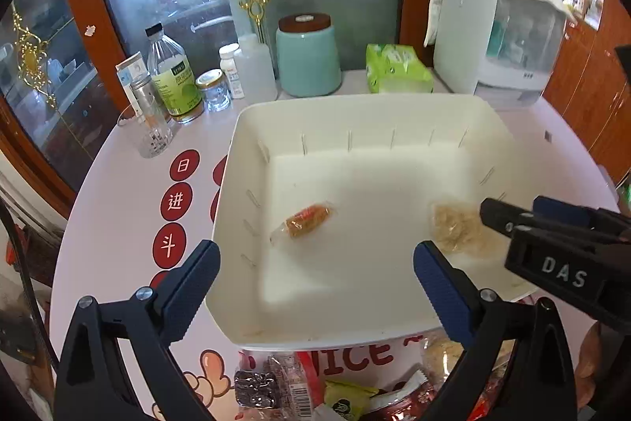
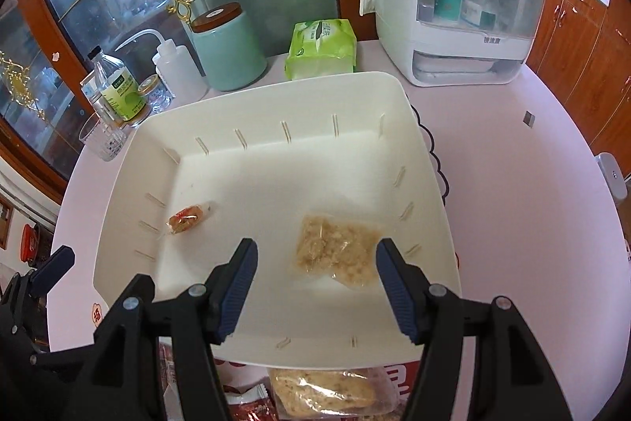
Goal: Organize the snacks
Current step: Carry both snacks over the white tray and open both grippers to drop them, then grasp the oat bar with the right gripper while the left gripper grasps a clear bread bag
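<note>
A white bin (image 1: 355,113) stands on the pink table. On its floor lie a small orange snack in clear wrap (image 1: 303,221) and a flat beige crumbly packet (image 1: 457,227). My left gripper (image 1: 315,251) hangs over the bin's near side, jaws wide open and holding nothing; the orange snack lies just beyond them. My right gripper (image 2: 315,247) is open over the beige packet (image 2: 335,249), which rests on the bin floor (image 2: 276,184) between the fingers, nearer the right one, with no pad pressing on it. The orange snack (image 2: 189,217) lies to the left.
More wrapped snacks (image 1: 315,389) lie on the table in front of the bin, partly hidden by the grippers. Behind the bin stand a teal jar (image 1: 307,58), a green tissue pack (image 1: 394,70), a white appliance (image 1: 493,34), bottles (image 1: 173,73) and a glass (image 1: 152,133).
</note>
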